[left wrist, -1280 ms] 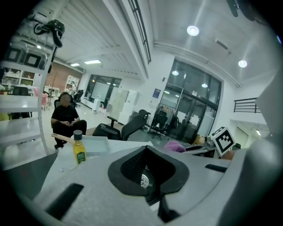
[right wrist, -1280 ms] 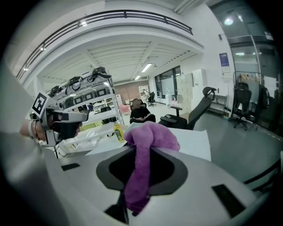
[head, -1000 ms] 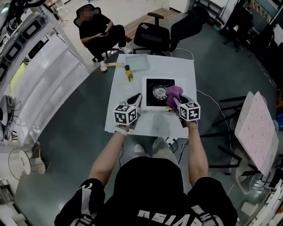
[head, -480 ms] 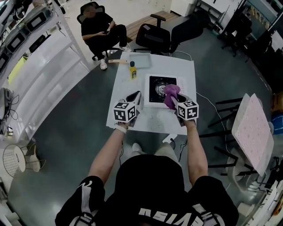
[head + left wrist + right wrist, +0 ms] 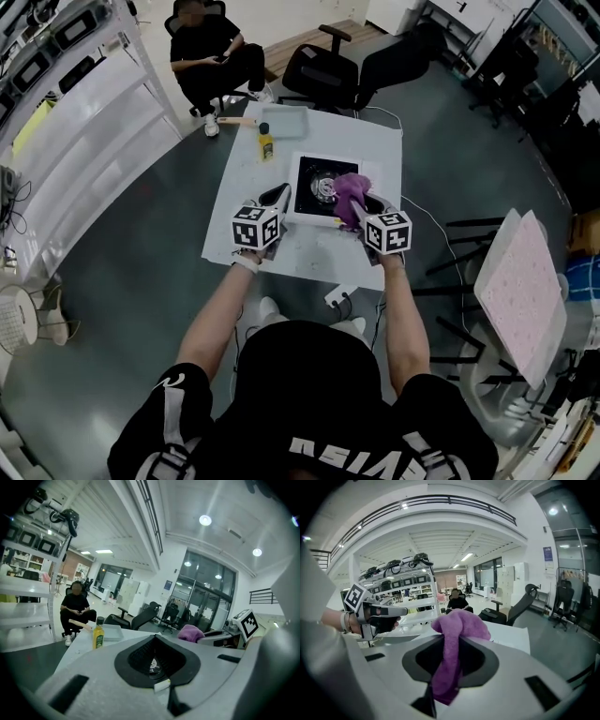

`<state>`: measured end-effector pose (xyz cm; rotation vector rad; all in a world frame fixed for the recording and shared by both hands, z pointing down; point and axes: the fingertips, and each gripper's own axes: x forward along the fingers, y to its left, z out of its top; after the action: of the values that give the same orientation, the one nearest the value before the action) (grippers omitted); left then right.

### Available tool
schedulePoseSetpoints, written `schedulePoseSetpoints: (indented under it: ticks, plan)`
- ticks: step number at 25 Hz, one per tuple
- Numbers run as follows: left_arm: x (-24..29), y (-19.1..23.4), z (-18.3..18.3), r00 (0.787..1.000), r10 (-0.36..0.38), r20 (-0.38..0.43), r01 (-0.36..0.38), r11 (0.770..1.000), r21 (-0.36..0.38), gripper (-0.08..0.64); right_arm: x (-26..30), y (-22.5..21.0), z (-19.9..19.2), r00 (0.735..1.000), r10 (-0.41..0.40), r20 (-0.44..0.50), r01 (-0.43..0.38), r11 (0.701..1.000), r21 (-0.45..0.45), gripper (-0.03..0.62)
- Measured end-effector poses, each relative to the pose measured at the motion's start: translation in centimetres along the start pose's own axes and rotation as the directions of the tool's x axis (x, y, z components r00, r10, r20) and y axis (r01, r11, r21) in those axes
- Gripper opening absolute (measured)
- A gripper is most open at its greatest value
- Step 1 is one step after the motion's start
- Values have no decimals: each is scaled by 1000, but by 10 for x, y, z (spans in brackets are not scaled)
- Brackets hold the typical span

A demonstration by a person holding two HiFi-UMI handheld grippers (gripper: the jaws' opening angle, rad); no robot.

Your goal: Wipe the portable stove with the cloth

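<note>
Cloth (image 5: 457, 641), purple and fuzzy, is bunching between the right gripper's (image 5: 364, 210) jaws. They are pinching its middle while a tuft is bulging past their tips, over the right side of the stove (image 5: 307, 174). The left gripper (image 5: 277, 193) is hovering just beside the stove's left edge, jaws together and empty. The square white stove, with its glossy black top and round metal burner (image 5: 324, 189), is sitting on the white table (image 5: 281, 255).

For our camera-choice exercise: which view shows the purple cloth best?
The right gripper view: the cloth fills the centre, pinched in the tongs. The head view shows it small, over the stove; the left gripper view only a distant lump.
</note>
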<state>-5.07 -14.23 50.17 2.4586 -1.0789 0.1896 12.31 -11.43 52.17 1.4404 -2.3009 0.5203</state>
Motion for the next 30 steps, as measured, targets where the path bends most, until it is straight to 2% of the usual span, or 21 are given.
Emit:
schedulePoseSetpoints:
  ticks: [5, 11, 15, 23, 30]
  plan:
    - [24, -38, -5, 1000, 16, 8, -17, 1000, 6, 6, -19, -31, -10, 1000, 28, 7, -28, 1000, -10, 83]
    - [49, -78, -14, 1000, 22, 15, -23, 999, 38, 6, -44, -68, -33, 1000, 19, 1, -19, 1000, 6, 83]
    - [64, -100, -25, 1000, 4, -16, -4, 999, 53, 6, -56, -82, -46, 1000, 20, -3, -20, 1000, 21, 83]
    - [73, -114, -40, 998, -17, -58, 21, 998, 61, 6, -66, -84, -64, 1000, 13, -1, -13, 998, 63, 83]
    - [82, -119, -40, 997, -42, -70, 47, 996, 74, 6, -66, -78, -67, 1000, 17, -4, -17, 998, 54, 83]
